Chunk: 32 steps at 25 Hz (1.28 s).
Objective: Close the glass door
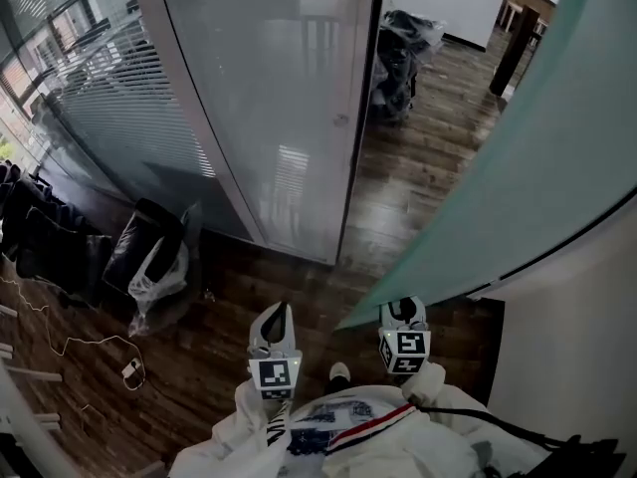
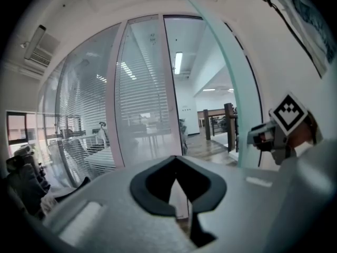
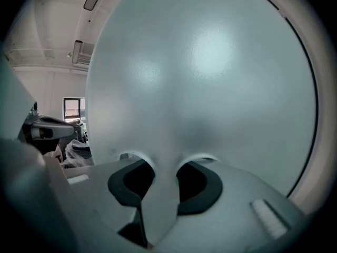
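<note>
Glass door (image 1: 528, 157) held by its free edge, standing wide open off the doorway.
Right tool (image 1: 402, 309) pinches that edge, the pane running straight between its pads. Left tool (image 1: 276, 315) is pressed together on nothing, just beside it. Best bet: hold the pinch square and walk the edge in a smooth arc toward the fixed glass panel (image 1: 269, 108), no twisting. The door is pale green, frosted and unmarked, slanting over the wood floor (image 1: 408, 197).

A dark wooden floor (image 1: 398, 197) is shown. Black bags (image 1: 134, 245) and a white plastic bag (image 1: 159, 269) are laid left of the left gripper (image 1: 277, 315).
</note>
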{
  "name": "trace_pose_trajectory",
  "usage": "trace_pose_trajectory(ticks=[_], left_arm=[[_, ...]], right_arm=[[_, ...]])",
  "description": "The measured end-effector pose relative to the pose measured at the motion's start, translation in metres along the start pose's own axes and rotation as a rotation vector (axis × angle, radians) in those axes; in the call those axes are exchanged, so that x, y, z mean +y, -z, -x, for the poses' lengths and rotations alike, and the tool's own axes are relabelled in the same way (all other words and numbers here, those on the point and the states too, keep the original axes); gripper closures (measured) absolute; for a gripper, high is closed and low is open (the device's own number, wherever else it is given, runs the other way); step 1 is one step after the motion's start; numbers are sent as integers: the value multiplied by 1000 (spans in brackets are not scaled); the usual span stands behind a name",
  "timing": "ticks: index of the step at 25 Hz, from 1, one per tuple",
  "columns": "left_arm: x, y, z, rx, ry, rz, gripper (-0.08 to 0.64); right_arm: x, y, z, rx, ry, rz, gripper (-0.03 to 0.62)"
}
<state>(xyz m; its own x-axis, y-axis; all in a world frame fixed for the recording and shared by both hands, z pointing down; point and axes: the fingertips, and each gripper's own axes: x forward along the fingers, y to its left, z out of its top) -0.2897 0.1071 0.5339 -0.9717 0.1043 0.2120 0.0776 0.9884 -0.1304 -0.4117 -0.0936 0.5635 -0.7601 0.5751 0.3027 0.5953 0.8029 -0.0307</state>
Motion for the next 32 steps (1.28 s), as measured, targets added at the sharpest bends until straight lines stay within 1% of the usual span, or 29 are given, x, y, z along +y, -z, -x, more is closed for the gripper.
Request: trace_pose_trajectory(ticks=[3, 6, 9, 11, 13, 15, 18, 20, 23, 26, 29, 32], left_arm=[[6, 0, -18, 10, -29, -1, 558], [6, -2, -35, 9, -47, -11, 558], [2, -15, -51, -7, -54, -41, 558], [0, -20, -61, 0, -59, -67, 558], [-1, -21, -67, 14, -49, -74, 558], [-1, -23, -73, 18, -27, -86, 558], [5, -30, -91, -8, -5, -110, 558], [12, -33, -105, -21, 17, -112, 558], [20, -29, -125, -26, 83, -103, 558], [27, -32, -145, -42, 149, -93, 558], [34, -45, -165, -29, 213, -119, 558], [44, -34, -183, -41, 263, -94, 558]], right_arm=[[1, -1, -14, -3, 16, 2, 476], [4, -7, -25, -1, -17, 21, 476], [5, -20, -34, -21, -44, 26, 476], [1, -20, -42, -27, -31, 31, 476], [1, -18, -47, -21, -19, 26, 477], [5, -19, -52, -21, -19, 18, 477], [3, -22, -64, -29, -18, 29, 476], [3, -28, -71, -35, -24, 29, 476], [1, -29, -76, -31, -21, 18, 476], [-5, -26, -83, -11, 7, -1, 476], [-11, -29, -90, -6, 40, -4, 476], [-15, -29, -99, 8, 75, -14, 476]])
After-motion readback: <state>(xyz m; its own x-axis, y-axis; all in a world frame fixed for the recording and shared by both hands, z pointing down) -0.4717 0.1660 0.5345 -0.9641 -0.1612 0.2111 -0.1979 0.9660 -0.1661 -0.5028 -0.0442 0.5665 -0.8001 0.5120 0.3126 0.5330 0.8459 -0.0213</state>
